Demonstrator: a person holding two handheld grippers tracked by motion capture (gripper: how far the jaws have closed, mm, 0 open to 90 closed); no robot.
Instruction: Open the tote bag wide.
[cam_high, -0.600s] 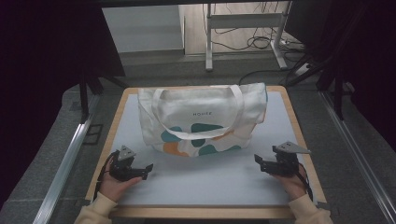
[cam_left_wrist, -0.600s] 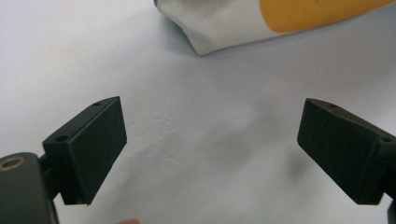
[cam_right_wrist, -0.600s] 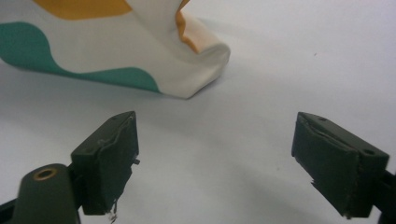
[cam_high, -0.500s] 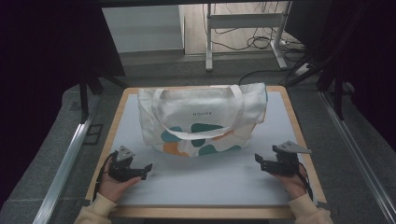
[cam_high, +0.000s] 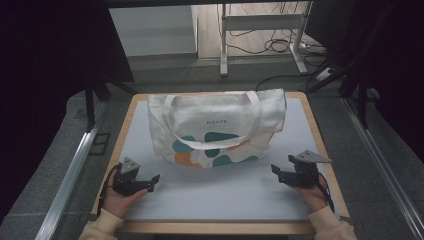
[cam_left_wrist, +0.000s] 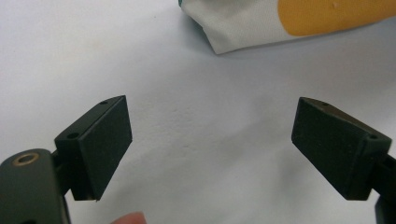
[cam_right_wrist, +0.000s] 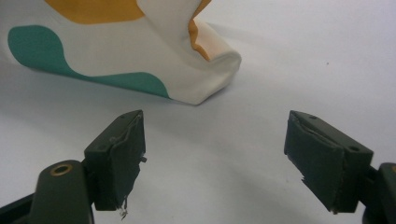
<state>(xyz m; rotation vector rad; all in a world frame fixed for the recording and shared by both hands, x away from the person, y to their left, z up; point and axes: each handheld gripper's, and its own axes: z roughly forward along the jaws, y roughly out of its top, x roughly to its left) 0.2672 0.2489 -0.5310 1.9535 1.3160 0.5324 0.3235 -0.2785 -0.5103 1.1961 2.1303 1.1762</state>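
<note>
A white canvas tote bag (cam_high: 216, 127) with teal and orange blobs lies flat at the middle of the pale table mat (cam_high: 220, 192), its looped handle on top; small dark letters on its front read "HOUSE". The left gripper (cam_high: 152, 181) and right gripper (cam_high: 276, 172) rest near the bag's lower corners, apart from it, both with jaws spread wide and nothing between them.

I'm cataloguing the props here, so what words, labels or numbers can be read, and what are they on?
"HOUSE": small dark capitals on the white front of the tote bag, between its handles, as best it reads in the high view.
No other text is legible on the bag, the table mat or the grippers.
</note>
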